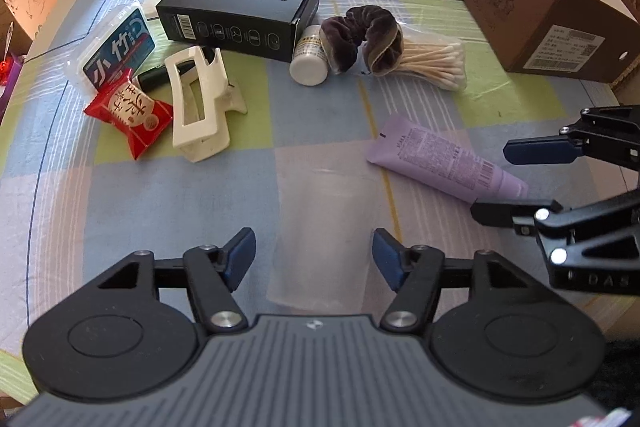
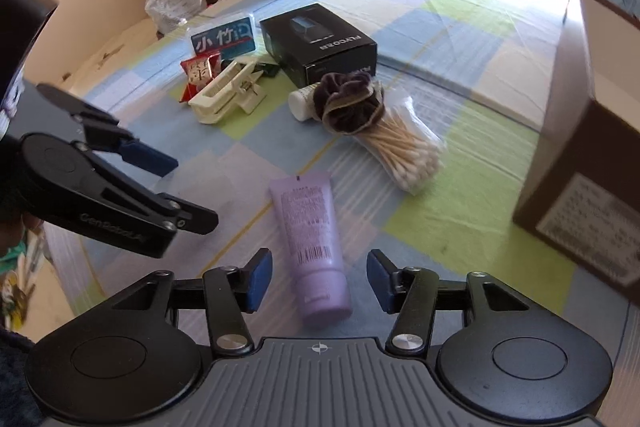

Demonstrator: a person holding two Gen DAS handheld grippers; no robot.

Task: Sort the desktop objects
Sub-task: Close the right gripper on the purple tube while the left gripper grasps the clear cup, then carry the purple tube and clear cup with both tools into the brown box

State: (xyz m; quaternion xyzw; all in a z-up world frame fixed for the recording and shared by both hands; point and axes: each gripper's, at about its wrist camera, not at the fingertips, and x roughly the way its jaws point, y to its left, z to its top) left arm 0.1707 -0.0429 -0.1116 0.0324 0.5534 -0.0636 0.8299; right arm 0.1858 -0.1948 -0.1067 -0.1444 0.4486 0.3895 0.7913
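Fingers first: our right gripper (image 2: 319, 281) has its 2 blue pads spread apart, and the purple tube (image 2: 310, 247) lies flat on the checked cloth (image 2: 480, 211) with its cap end between them, though neither pad presses on it. We judge that spread as deliberate, wide enough to straddle the tube before any squeeze. Our left gripper (image 1: 314, 259) is parted too, with nothing between its pads but bare cloth, so it looks like it is waiting its turn.

Moving outward, the tube sits apart from the rest, nearest to us, an easy first pick. Beyond it the cotton swabs (image 2: 404, 151) lie in their clear pack with the dark scrunchie (image 2: 346, 103) on top, touching a small white bottle (image 2: 300, 103). Further back we see the black box (image 2: 320, 43), and to its left the white hair claw (image 2: 228, 95), red snack packet (image 2: 196, 75) and blue case (image 2: 224, 39) bunched close together.

Both hands tilt steeply down at the cloth, the right one over the tube, the left beside it.
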